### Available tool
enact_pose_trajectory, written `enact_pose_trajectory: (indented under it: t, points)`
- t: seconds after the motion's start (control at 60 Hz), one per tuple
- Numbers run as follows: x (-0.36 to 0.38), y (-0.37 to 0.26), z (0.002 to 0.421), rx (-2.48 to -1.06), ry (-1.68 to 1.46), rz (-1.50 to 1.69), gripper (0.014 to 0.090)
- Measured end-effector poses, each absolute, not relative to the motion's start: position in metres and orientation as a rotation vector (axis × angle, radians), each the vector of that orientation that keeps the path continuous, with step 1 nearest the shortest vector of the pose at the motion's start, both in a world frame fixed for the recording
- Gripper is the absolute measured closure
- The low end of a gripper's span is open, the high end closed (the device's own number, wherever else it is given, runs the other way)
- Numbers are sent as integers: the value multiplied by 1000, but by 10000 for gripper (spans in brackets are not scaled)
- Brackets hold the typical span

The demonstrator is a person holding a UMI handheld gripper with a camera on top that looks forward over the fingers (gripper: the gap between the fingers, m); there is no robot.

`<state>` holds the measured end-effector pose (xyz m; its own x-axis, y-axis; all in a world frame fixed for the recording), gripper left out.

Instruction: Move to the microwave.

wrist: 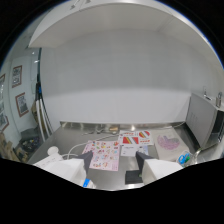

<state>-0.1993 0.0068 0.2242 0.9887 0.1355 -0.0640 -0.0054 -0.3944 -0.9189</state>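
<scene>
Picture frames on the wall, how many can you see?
4, maybe more hidden: one high, one lower, and two partly cut off beside them, all on the wall left of the counter.

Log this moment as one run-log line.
tongs: open, empty | microwave: beyond tongs, to their right, not reached | sticker sheets: on counter just ahead

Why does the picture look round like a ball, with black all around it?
In the gripper view, the wide-angle lens bends the wall and the metal counter into curves; the black is outside the lens circle. The open gripper shows dark at the bottom, and the microwave looks squeezed at the side.
</scene>
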Motion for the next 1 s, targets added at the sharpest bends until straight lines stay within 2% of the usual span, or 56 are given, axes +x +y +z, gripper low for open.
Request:
enact_pose_trajectory:
  t: [0.367, 0.567, 1.0]
  points:
    - [-142, -23, 217, -2002, -92, 131, 205]
    - [-84, -50, 203, -2042, -92, 134, 201]
    - [141, -64, 169, -2087, -34, 10, 208]
